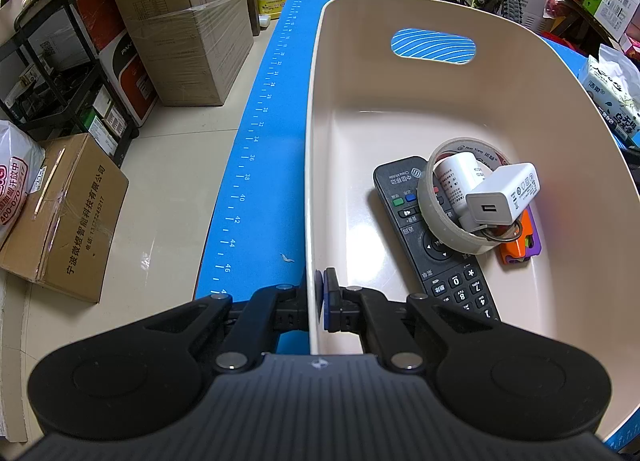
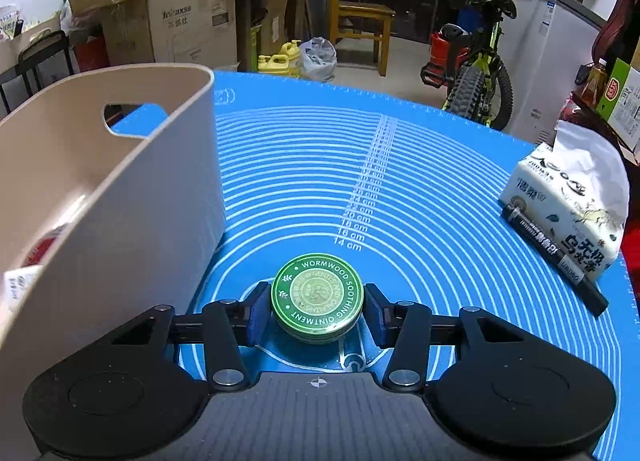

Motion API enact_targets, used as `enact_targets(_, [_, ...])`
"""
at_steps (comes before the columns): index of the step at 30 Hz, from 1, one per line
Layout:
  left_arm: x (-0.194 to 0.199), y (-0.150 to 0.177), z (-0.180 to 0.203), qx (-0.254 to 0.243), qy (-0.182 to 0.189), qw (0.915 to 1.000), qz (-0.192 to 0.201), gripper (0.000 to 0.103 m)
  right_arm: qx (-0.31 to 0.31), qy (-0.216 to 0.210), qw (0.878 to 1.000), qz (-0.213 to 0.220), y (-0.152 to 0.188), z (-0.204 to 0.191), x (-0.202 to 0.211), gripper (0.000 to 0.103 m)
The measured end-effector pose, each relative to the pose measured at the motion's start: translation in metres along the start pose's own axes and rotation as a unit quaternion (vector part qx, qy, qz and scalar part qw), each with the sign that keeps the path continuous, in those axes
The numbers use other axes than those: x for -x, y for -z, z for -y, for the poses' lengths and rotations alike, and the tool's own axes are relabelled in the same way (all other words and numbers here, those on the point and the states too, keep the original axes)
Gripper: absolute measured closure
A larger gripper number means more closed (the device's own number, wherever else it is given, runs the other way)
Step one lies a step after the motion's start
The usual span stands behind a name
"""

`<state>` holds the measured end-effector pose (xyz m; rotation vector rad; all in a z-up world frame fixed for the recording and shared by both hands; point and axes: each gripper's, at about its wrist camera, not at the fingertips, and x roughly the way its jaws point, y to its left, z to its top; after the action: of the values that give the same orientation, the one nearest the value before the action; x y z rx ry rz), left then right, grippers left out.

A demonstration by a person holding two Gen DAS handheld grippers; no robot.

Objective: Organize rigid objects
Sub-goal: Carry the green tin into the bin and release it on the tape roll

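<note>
Right wrist view: right gripper [image 2: 318,311] straddling the green ointment tin [image 2: 317,298] on the blue measuring mat [image 2: 420,189], pads just beside the tin's sides or perhaps touching, too close to call, so grasp cannot be told for certain. Tin flat on the mat, lid up, near the outer wall of the beige plastic bin [image 2: 120,197].

Left wrist view: left gripper [image 1: 316,303] clamped on the bin's near wall [image 1: 310,181], one pad outside, one inside, apparently steadying it. Already in the bin: a black remote control [image 1: 404,205], a roll of tape [image 1: 436,217] lying on it, a white USB charger [image 1: 502,195] propped across the roll, a small white bottle [image 1: 456,175] inside the roll, and something orange and purple [image 1: 520,241] underneath (identity unclear).

Step in hand, by judgement: picking up the tin for the bin. Next move calls for a firm squeeze on the low round sides, a lift clear of the bin's rim, then a carry leftward and a drop into open floor space.

Also on the mat: a black marker [image 2: 554,259] resting against a tissue pack [image 2: 572,201], well apart from the tin. Around: tiled floor, stacked cardboard boxes [image 2: 188,25], a wooden chair [image 2: 360,21], a bicycle [image 2: 476,69], yellow detergent jugs [image 2: 282,59].
</note>
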<state>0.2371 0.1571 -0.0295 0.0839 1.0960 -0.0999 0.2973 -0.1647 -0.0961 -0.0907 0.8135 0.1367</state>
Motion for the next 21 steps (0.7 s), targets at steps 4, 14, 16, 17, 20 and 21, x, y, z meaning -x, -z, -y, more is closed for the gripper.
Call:
enact_targets(4, [0.000, 0.000, 0.000, 0.000, 0.000, 1.0000, 0.000, 0.098, 0.000, 0.007, 1.000, 0.027, -0.011, 0.004, 0.020, 0.049])
enact_targets(14, [0.000, 0.000, -0.001, 0.000, 0.000, 1.0000, 0.000, 0.098, 0.016, 0.009, 0.992, 0.122, -0.048, -0.009, 0.082, 0.049])
enact_targets(16, [0.000, 0.000, 0.000, 0.000, 0.000, 1.0000, 0.000, 0.098, 0.026, 0.003, 0.990, 0.135, -0.054, -0.018, 0.091, 0.049])
enact_targets(17, [0.000, 0.000, 0.000, 0.000, 0.000, 1.0000, 0.000, 0.098, 0.032, 0.001, 0.990, 0.140, -0.056, -0.022, 0.094, 0.049])
enact_targets(20, [0.000, 0.000, 0.000, 0.000, 0.000, 1.0000, 0.000, 0.098, 0.047, -0.010, 0.987, 0.152, -0.061, -0.039, 0.102, 0.049])
enact_targets(21, [0.000, 0.000, 0.000, 0.000, 0.000, 1.0000, 0.000, 0.098, 0.050, -0.014, 0.987, 0.154, -0.062, -0.044, 0.103, 0.049])
